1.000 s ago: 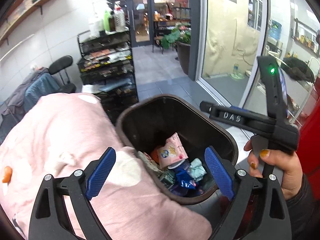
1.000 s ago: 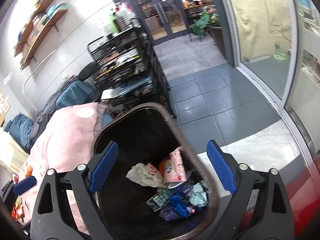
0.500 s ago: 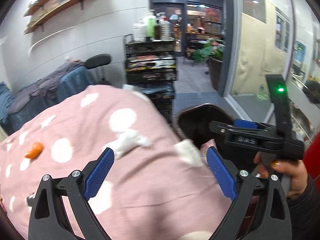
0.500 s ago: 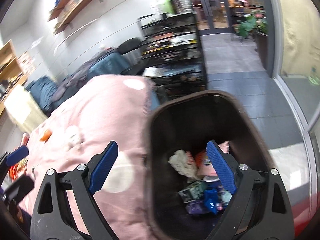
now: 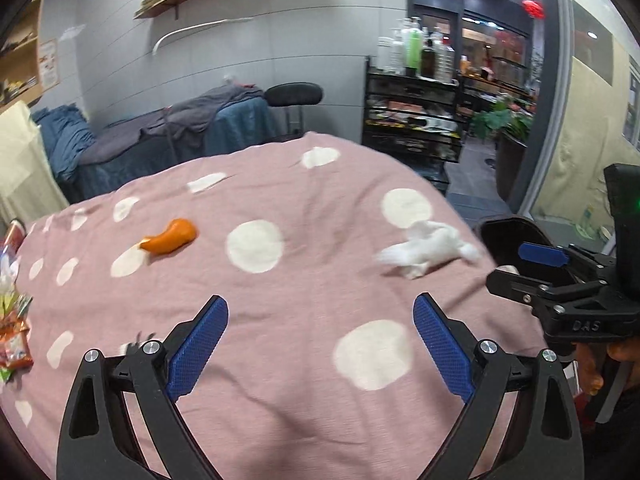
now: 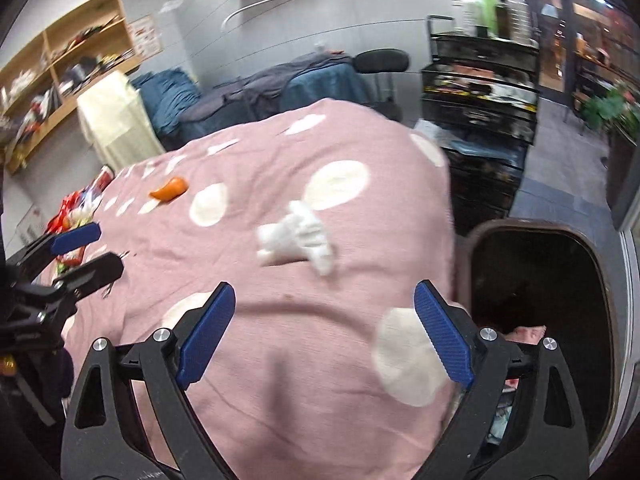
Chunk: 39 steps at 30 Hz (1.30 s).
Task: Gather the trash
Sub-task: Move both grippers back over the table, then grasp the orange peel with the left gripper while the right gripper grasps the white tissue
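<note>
We note, going left to right across the pink spotted blanket [image 5: 304, 344]: snack wrappers [image 5: 14, 340] at its far left edge, an orange peel-like scrap [image 5: 170, 237] left of centre, then a crumpled white tissue [image 5: 428, 249] near its right edge, blurred. The dark trash bin [image 6: 536, 280] stands just right of the blanket, partly hidden by it. Left gripper [image 5: 320, 344] and right gripper [image 6: 324, 332] both hover over the blanket, fingers spread, empty.

Pink spotted bed cover [image 5: 304, 320]: white crumpled tissue [image 5: 428, 246] (blurred), orange scrap [image 5: 172, 236], possibly peel; wrappers [image 5: 14, 340] at edge.
</note>
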Each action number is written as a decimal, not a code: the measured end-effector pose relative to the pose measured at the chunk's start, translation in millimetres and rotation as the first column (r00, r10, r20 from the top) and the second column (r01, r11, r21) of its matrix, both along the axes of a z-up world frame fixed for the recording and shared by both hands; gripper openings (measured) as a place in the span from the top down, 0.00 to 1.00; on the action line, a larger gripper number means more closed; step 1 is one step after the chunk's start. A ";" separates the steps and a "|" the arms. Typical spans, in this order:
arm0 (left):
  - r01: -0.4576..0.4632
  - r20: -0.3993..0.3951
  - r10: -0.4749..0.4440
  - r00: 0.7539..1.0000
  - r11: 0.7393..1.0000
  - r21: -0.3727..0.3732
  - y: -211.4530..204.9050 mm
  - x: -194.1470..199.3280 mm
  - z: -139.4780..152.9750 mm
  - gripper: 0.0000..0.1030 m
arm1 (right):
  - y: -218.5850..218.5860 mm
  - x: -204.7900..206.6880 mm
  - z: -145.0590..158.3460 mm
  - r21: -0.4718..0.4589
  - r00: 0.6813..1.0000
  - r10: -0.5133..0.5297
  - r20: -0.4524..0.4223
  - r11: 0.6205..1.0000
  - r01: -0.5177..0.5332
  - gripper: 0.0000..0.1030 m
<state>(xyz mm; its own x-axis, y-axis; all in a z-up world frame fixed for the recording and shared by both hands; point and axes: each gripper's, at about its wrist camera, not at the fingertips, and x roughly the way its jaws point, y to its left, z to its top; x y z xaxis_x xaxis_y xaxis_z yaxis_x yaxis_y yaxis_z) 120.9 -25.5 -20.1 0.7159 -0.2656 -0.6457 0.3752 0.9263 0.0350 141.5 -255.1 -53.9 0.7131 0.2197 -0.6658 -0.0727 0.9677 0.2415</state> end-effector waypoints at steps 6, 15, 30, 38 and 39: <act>-0.108 -0.055 0.107 0.993 0.994 -0.018 54.0 13.0 -11.7 0.10 | 51.7 19.1 2.5 -0.084 0.990 0.141 -0.015 0.986 -0.142 0.12; -0.198 -0.113 0.197 0.974 0.980 0.008 102.2 38.1 -28.0 0.10 | 81.6 50.6 -3.2 -0.195 0.980 0.185 -0.077 0.961 -0.197 0.12; -0.172 -0.057 0.188 0.980 0.960 0.220 94.1 138.5 -34.8 0.10 | 49.1 114.4 -20.5 -0.379 0.993 0.033 -0.112 0.922 -0.073 0.39; -0.142 -0.128 0.182 0.975 0.951 0.275 91.2 202.5 -52.5 0.19 | 22.6 128.6 -19.9 -0.256 0.994 0.031 -0.105 0.965 -0.058 0.66; -0.134 -0.146 0.176 0.973 0.957 0.259 91.9 206.1 -53.8 0.25 | 21.6 128.8 -19.6 -0.247 0.994 0.029 -0.103 0.968 -0.054 0.67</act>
